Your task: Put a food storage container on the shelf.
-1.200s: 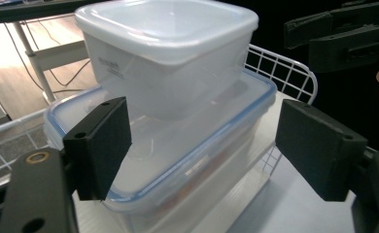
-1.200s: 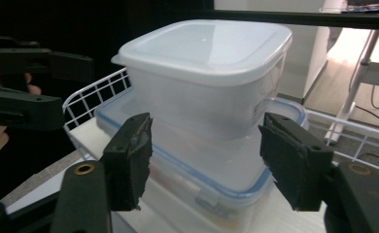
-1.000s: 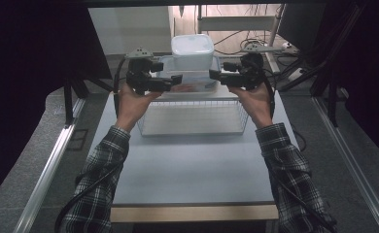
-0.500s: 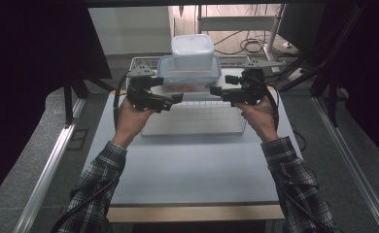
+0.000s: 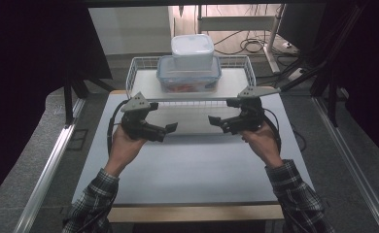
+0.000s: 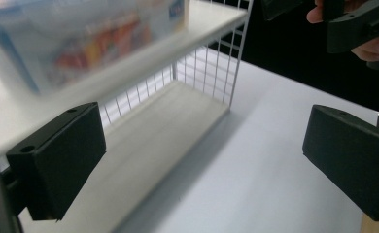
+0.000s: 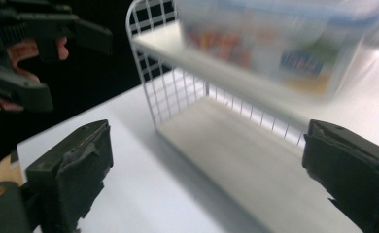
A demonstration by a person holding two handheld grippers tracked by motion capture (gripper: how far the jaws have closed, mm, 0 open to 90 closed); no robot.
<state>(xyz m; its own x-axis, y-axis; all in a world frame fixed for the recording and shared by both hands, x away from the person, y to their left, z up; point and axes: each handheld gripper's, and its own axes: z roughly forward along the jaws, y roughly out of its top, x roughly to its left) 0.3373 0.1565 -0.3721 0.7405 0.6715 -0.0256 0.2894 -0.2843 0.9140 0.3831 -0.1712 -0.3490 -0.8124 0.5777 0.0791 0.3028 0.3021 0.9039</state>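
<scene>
Before the wire rack (image 5: 140, 68), both claws, left (image 5: 172, 129) and right (image 5: 214, 121), gape empty.

The right gripper (image 7: 204, 174) hung with its two black jaws spread wide, having just been opening, and nothing lay between them. Beyond them stood a white wire shelf rack (image 7: 151, 82) on a pale table (image 7: 129, 184). On the rack's upper shelf sat a clear plastic food container (image 7: 275, 43), blurred, with coloured contents showing through its wall. At upper left, against a dark background, a hand (image 7: 12, 58) held the left gripper (image 7: 46, 39).
</scene>
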